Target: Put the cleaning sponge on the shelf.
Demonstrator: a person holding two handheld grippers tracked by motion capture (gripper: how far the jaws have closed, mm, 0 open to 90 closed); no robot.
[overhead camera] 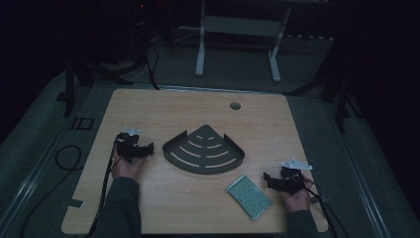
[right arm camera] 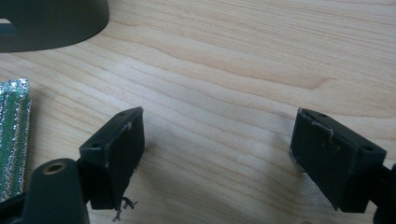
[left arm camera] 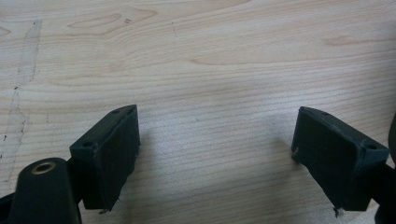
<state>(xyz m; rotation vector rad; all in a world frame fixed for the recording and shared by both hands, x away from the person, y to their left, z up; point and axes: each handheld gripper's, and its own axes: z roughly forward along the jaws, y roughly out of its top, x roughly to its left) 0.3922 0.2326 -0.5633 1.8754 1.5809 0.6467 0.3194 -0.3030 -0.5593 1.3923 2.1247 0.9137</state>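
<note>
A dark grey fan-shaped corner rack (overhead camera: 204, 150) with curved slots lies flat in the middle of the wooden table (overhead camera: 198, 109). A green sponge with a silvery mesh face (overhead camera: 249, 196) lies in front of it to the right. My left gripper (overhead camera: 148, 149) rests on the table just left of the rack, open, with bare wood between its jaws (left arm camera: 215, 140). My right gripper (overhead camera: 267, 178) sits at the table's right front, right of the sponge, open and holding nothing (right arm camera: 217, 140). The right gripper view has the sponge (right arm camera: 13, 135) at its left edge and the rack's rim (right arm camera: 51, 23) at top left.
A round cable hole (overhead camera: 235, 105) sits near the table's far edge. Behind the table a white frame (overhead camera: 237, 39) stands on the grey floor. Black cables (overhead camera: 64, 158) trail off the table's left side. A person's hands and dark sleeves (overhead camera: 121, 198) come in from the front edge.
</note>
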